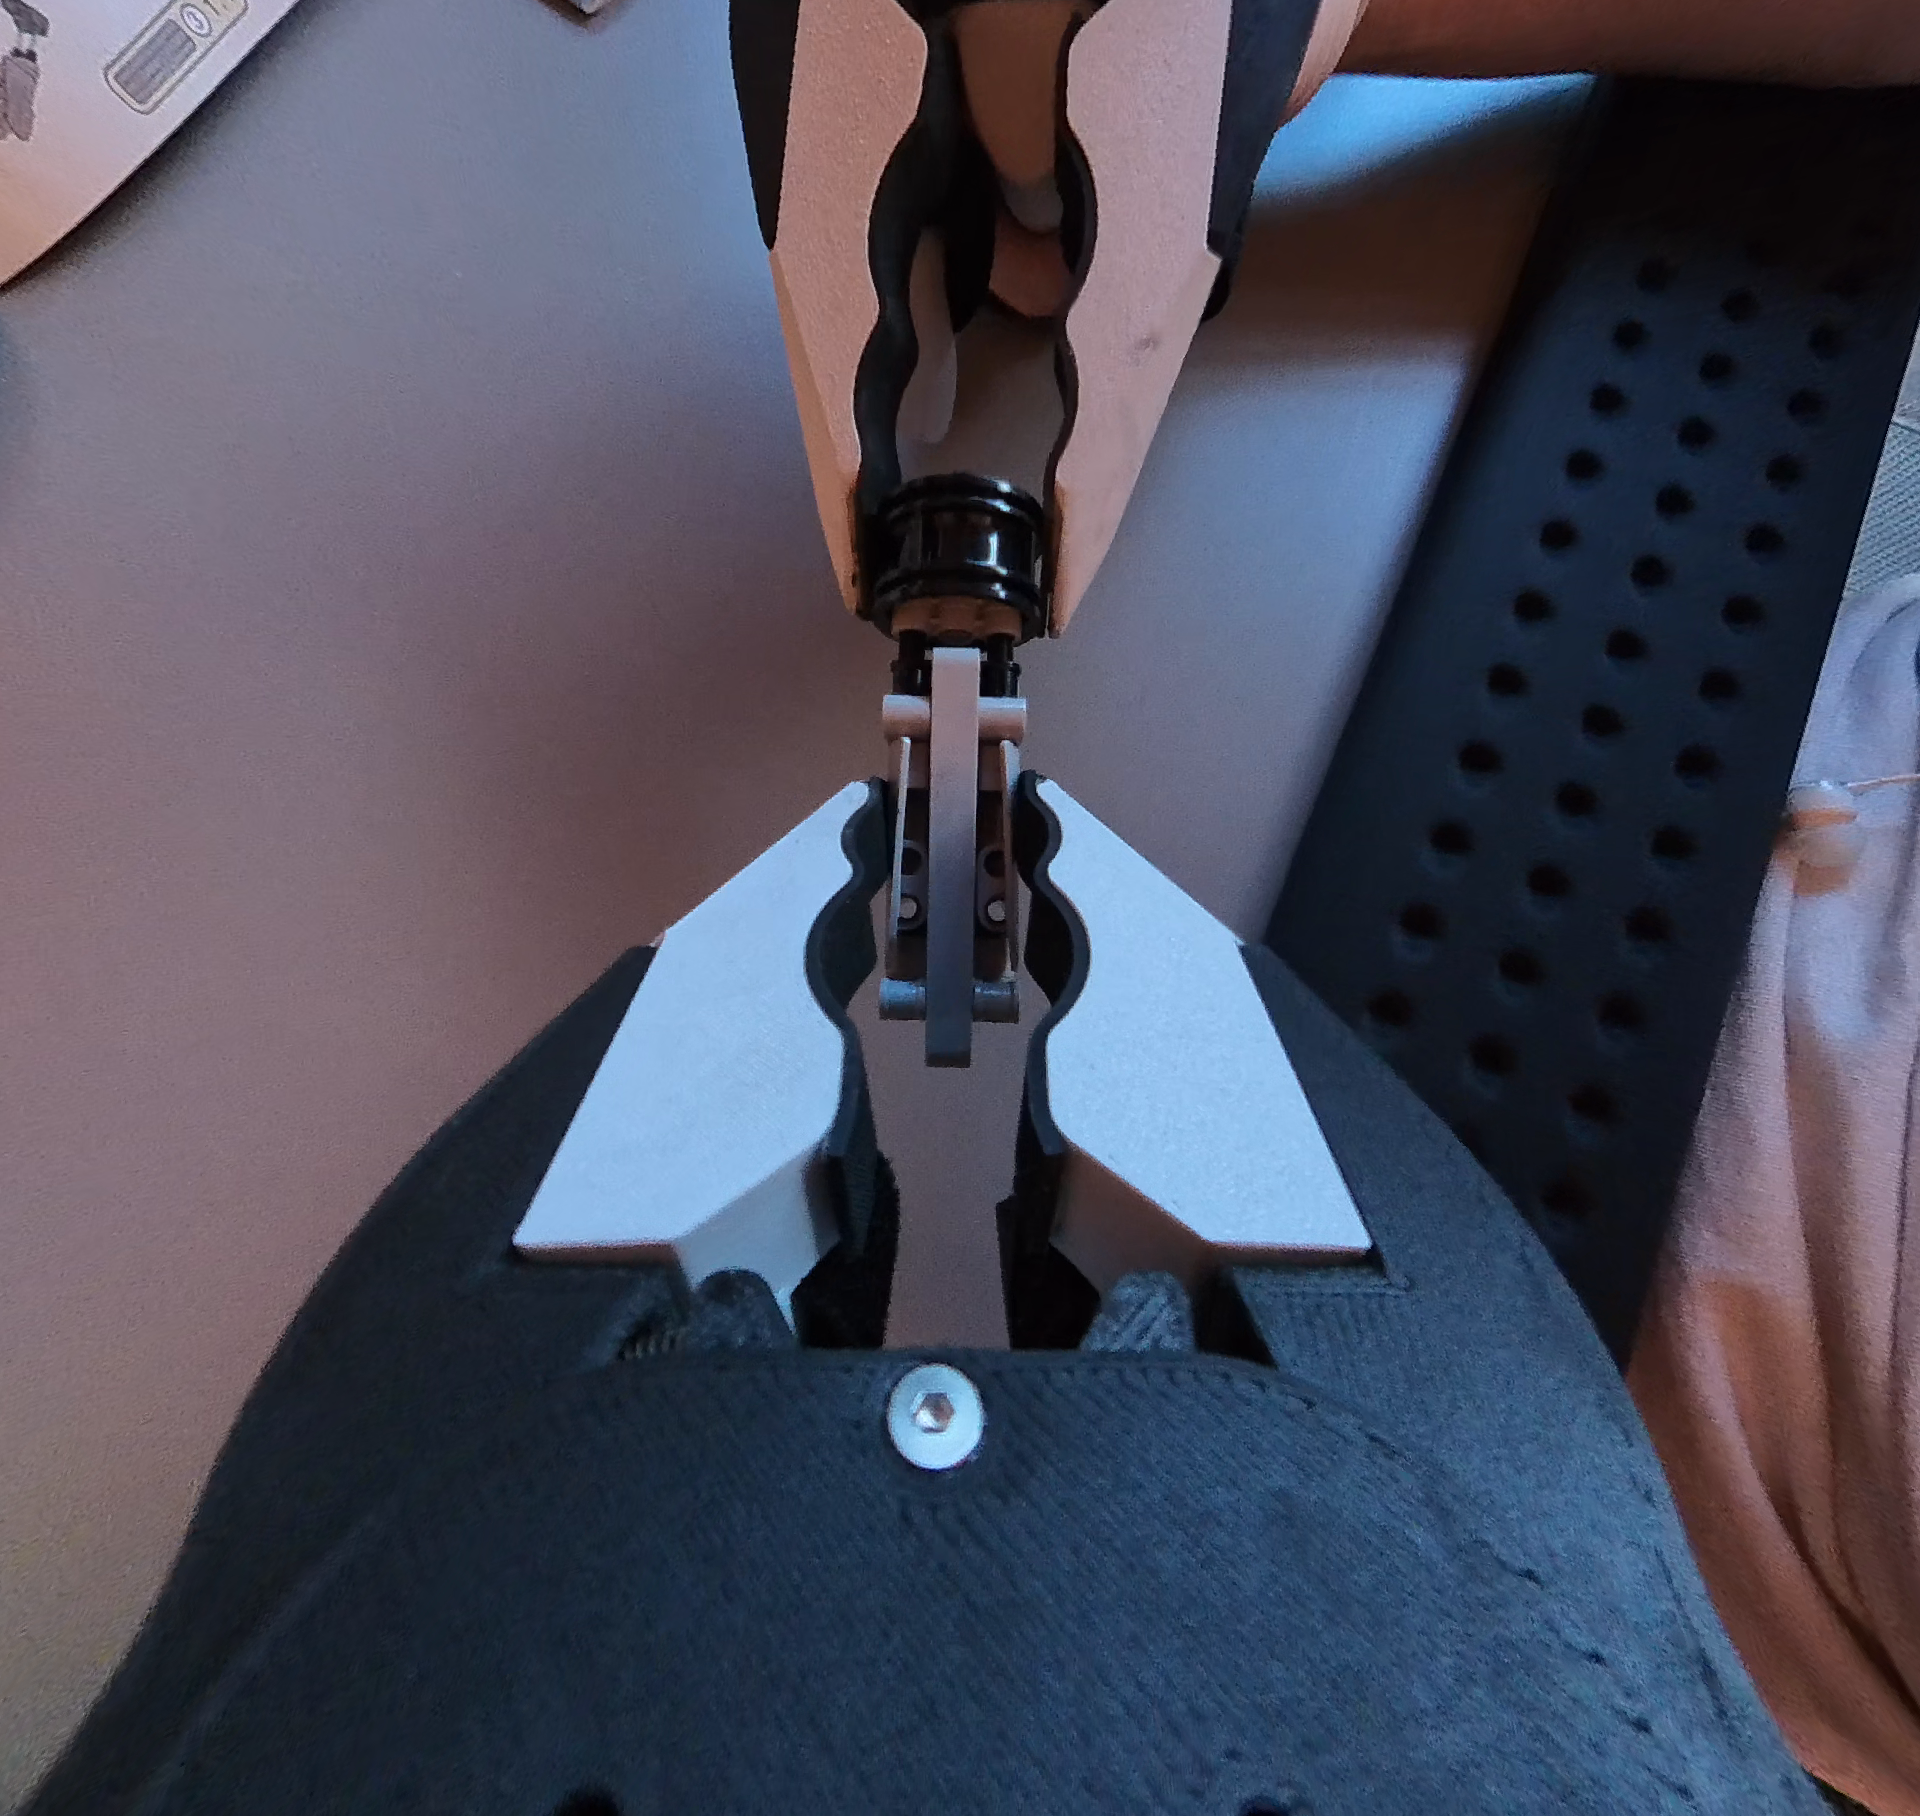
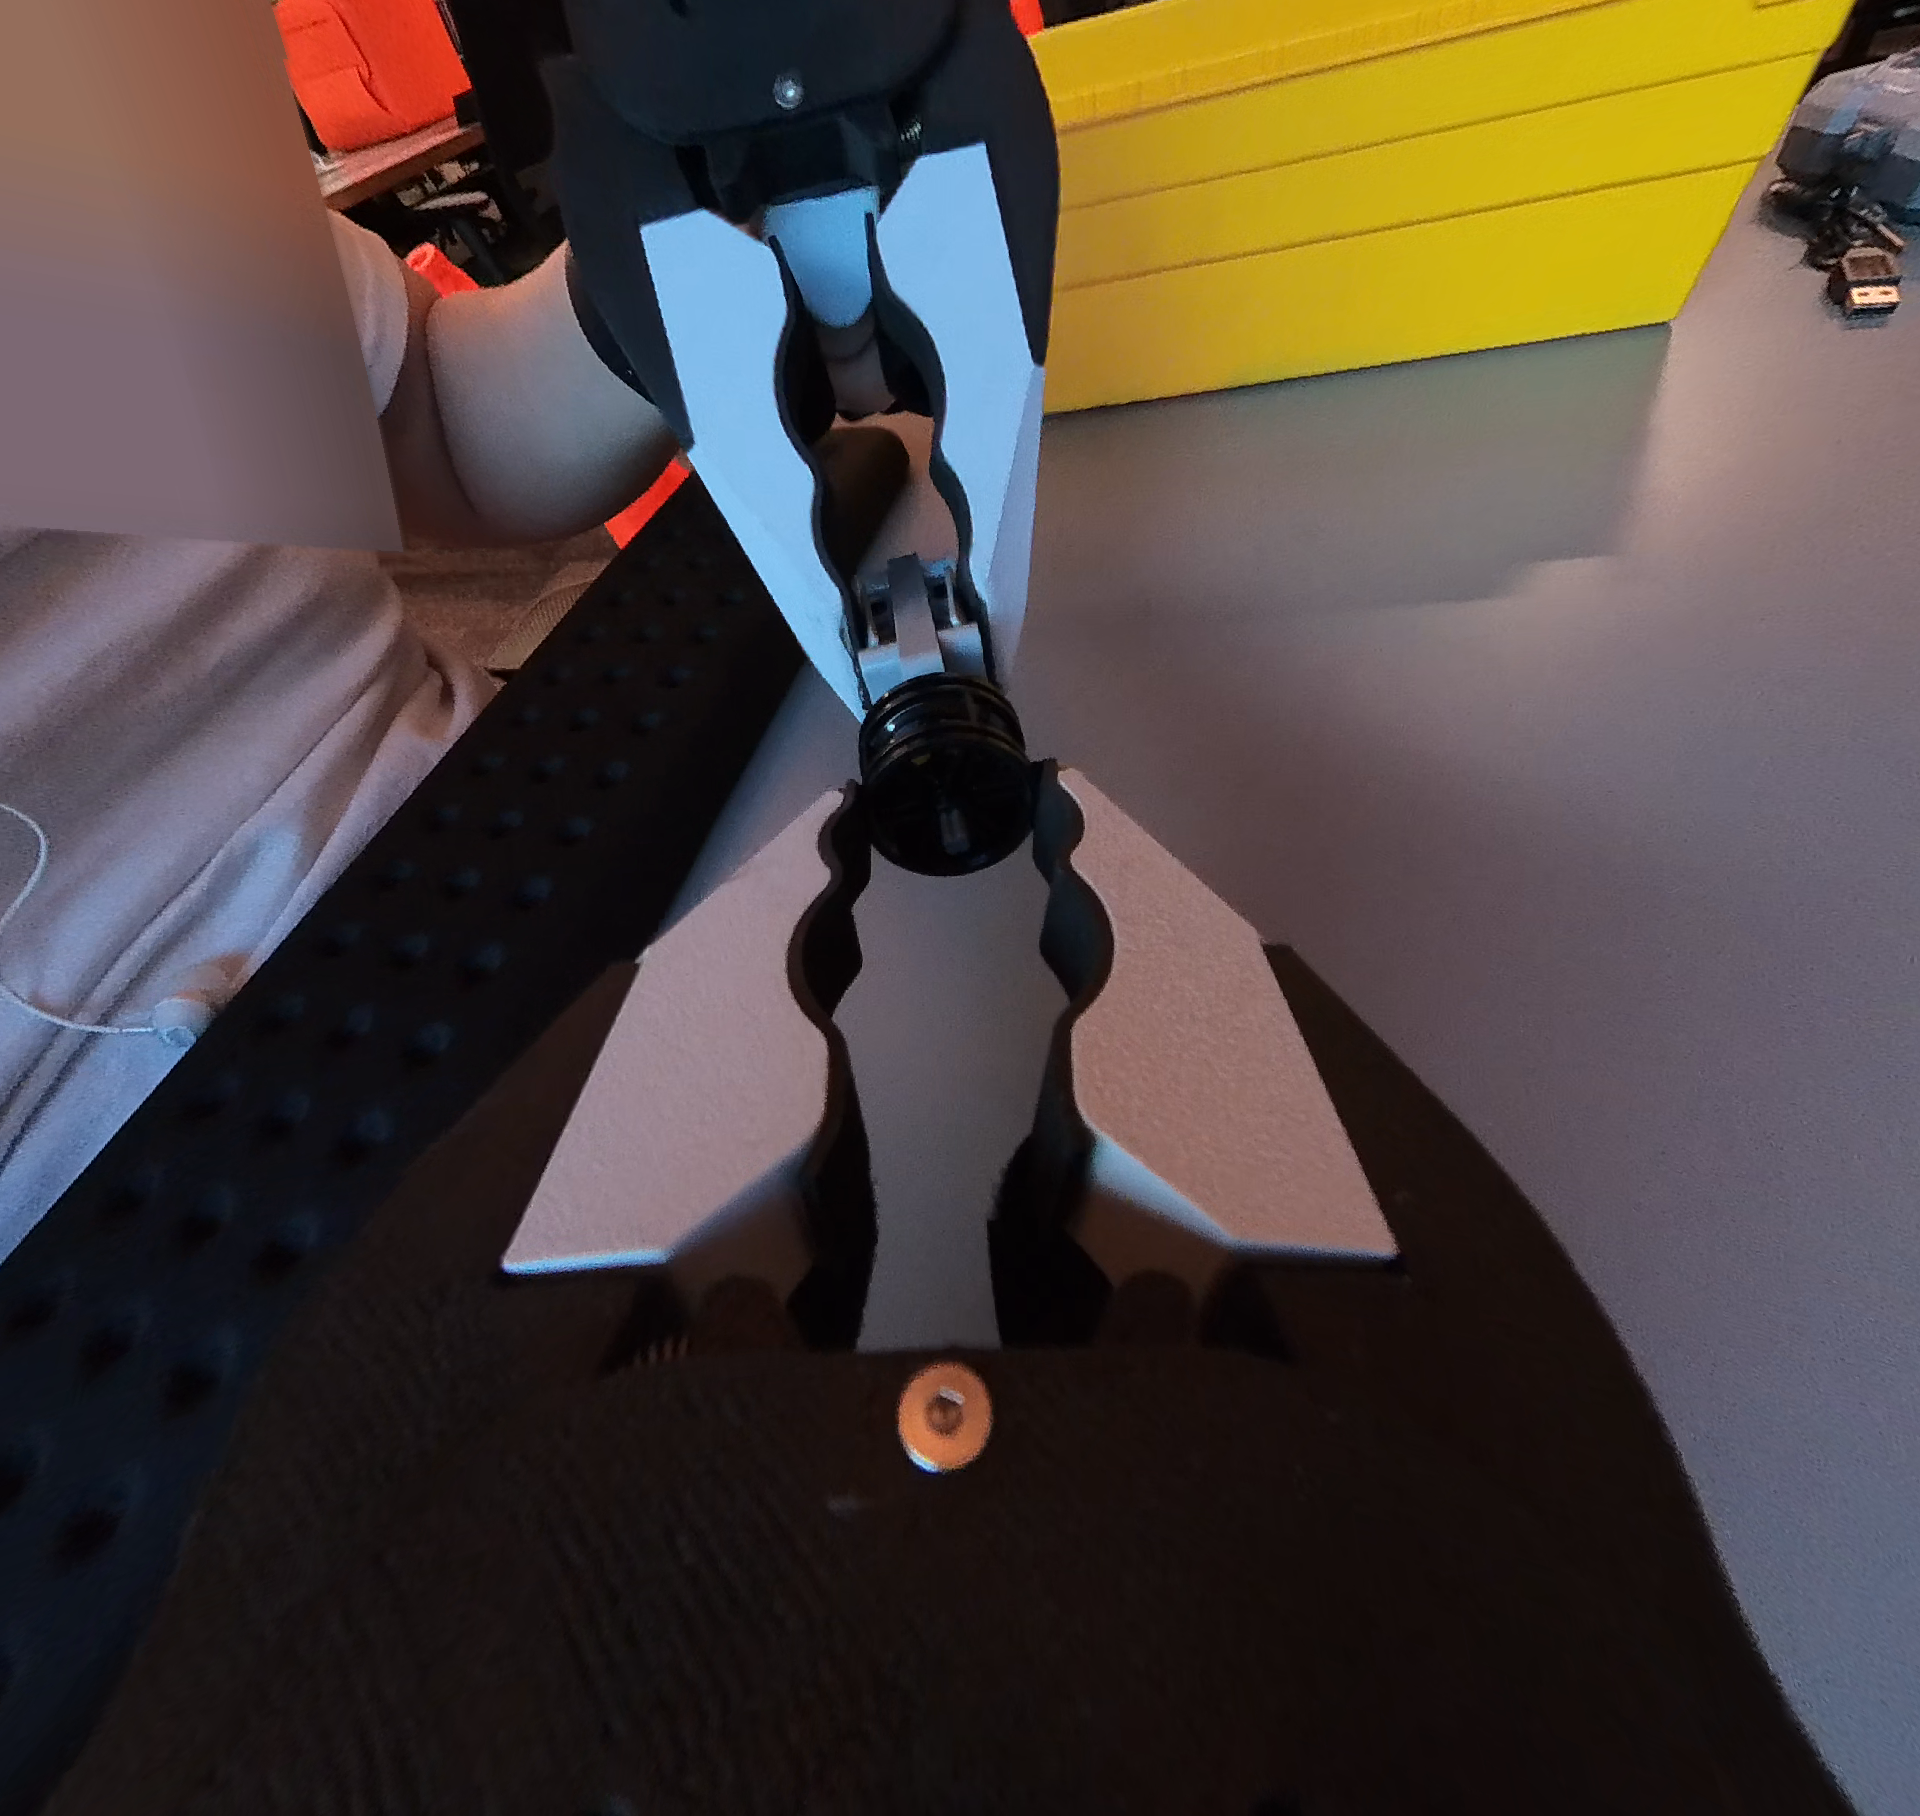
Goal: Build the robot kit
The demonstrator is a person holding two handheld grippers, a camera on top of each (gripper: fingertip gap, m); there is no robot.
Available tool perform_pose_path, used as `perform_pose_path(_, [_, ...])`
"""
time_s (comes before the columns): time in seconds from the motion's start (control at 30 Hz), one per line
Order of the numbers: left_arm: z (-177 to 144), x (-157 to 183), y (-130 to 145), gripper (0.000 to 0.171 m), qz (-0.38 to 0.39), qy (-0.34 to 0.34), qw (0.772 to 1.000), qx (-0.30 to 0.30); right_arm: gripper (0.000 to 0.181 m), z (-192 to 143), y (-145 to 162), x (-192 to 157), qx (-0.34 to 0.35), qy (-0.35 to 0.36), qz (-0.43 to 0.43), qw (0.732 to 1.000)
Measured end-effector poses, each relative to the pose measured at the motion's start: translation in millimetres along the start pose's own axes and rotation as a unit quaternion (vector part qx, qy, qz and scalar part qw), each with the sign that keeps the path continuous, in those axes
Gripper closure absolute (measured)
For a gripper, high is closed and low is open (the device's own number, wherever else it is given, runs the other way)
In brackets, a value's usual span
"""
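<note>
Basically left gripper pinches grey brick assy; right gripper pinches black wheel at its far end, 2 grippers tip-to-tip.

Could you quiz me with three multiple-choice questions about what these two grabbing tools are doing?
1. Where is the black wheel?
A. In the yellow bin
B. Between the right gripper's fingers
C. Flat on the table

2. What colour is the bin behind?
A. Yellow
B. Green
C. White

3. What state is the left gripper in?
A. Wide open, empty
B. Shut on a grey toy part
C. Lying on the table

Answers: 1 B, the right gripper clamps the wheel at its fingertips. 2 A, its walls are bright yellow. 3 B, its fingers pinch the grey toy part, which is joined to the wheel.
</note>
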State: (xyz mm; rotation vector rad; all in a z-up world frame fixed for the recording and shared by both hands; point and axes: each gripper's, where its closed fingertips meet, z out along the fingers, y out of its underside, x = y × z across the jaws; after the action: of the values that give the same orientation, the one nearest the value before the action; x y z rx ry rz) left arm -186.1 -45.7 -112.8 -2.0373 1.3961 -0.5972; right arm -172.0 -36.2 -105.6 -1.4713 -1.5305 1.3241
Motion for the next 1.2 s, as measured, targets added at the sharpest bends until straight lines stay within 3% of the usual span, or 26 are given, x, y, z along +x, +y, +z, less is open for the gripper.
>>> perform_pose_path(0.3, [11.5,3.7,11.6,0.15,-0.003,0.011,1.0,-0.024,0.15,4.9,9.7,-1.1,-0.037,0.004,-0.008,0.999])
perform_pose_path(0.5, [30.1,6.6,20.9,0.149,0.0,0.028,1.0,0.006,0.15,3.8,29.0,0.7,-0.101,0.008,-0.019,0.995])
perform_pose_path(0.67, [33.5,7.4,33.5,0.134,0.008,0.023,1.0,-0.013,0.15,7.7,41.9,-1.8,-0.144,0.009,-0.032,0.989])
perform_pose_path(0.9, [26.4,8.4,40.7,0.148,0.004,0.029,0.999,0.019,0.15,6.4,41.9,-0.4,-0.143,0.015,-0.029,0.989])
perform_pose_path(1.2, [26.7,7.8,38.9,0.148,-0.009,0.04,0.998,0.055,0.15,6.9,43.0,0.2,-0.144,0.021,-0.016,0.989])
